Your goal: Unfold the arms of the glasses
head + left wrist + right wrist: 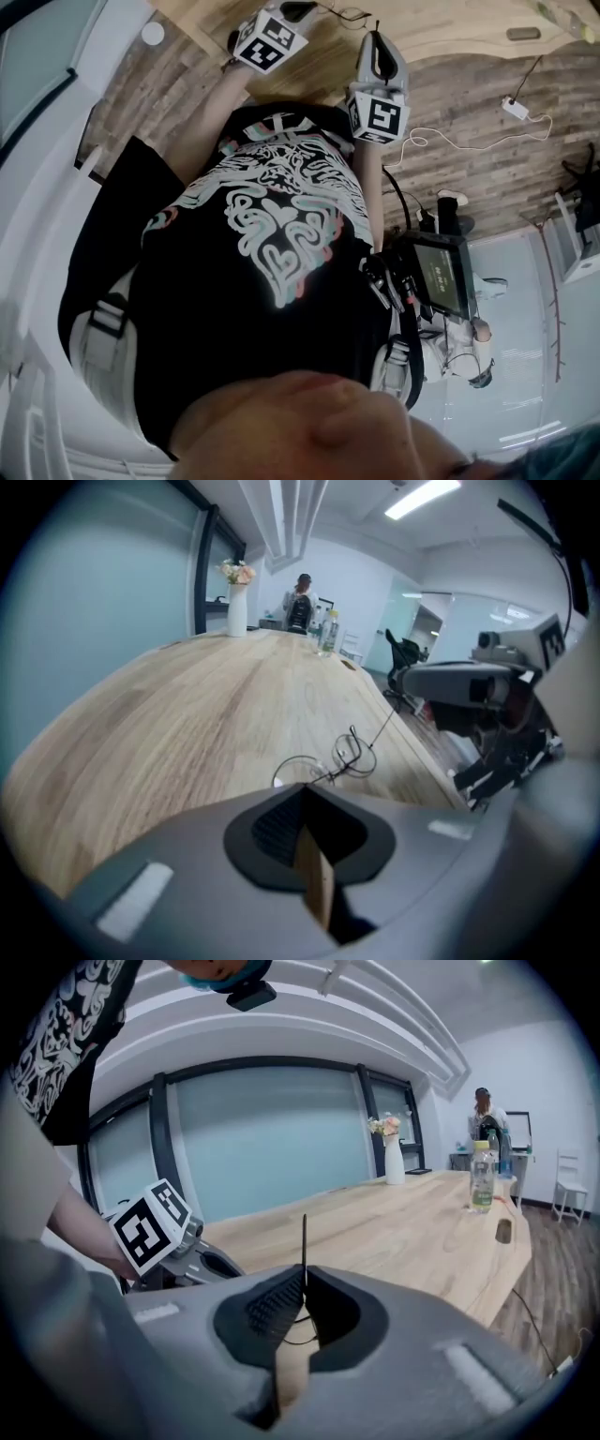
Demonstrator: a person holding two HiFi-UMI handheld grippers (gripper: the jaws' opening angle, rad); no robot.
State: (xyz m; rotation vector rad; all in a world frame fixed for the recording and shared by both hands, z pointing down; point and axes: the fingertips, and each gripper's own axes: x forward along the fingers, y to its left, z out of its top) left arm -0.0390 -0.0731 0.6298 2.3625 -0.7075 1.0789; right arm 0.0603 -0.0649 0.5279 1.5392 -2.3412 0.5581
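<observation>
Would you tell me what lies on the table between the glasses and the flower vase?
Nothing; the left gripper view shows only bare wooden table from the glasses to the vase.

- long pale wooden table (pixel 187 724) runs to the far end
- white vase (pixel 236 611) of flowers at the table's far left
- clear bottle (pixel 481 1177) near the far right edge
- person (pixel 300 602) in dark clothes standing beyond the table
- white chair (pixel 568 1194) at the far right
- plank floor (pixel 487 122) with a white cable (pixel 469 141) lying on it
- ceiling light (pixel 427 497) strip overhead
</observation>
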